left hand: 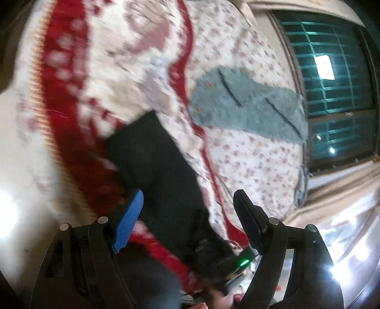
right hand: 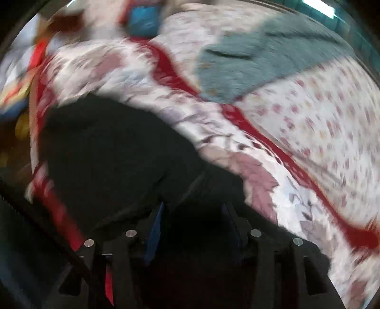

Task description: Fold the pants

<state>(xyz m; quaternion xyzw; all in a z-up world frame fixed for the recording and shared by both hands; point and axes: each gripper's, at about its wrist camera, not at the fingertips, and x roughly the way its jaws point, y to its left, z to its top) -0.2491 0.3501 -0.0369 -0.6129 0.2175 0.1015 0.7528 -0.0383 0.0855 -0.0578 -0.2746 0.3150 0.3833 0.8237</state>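
Observation:
Black pants (left hand: 152,161) lie on a floral quilt with a red border (left hand: 249,161), running from the middle of the bed toward me. My left gripper (left hand: 188,193) hangs above their near end, open wide, its blue pad and black finger clear of the cloth. Low between its fingers, a dark device with a green light (left hand: 243,262) rests at the pants' near end. In the right wrist view the pants (right hand: 106,147) fill the lower left. My right gripper (right hand: 193,205) is low over them, jaws apart, with dark cloth showing in the gap. Both views are blurred.
A blue-grey fleece garment (left hand: 249,104) lies spread on the quilt (right hand: 308,133) beyond the pants, also in the right wrist view (right hand: 249,59). A barred window (left hand: 332,83) is at the right. Colourful items (right hand: 142,16) sit at the bed's far left edge.

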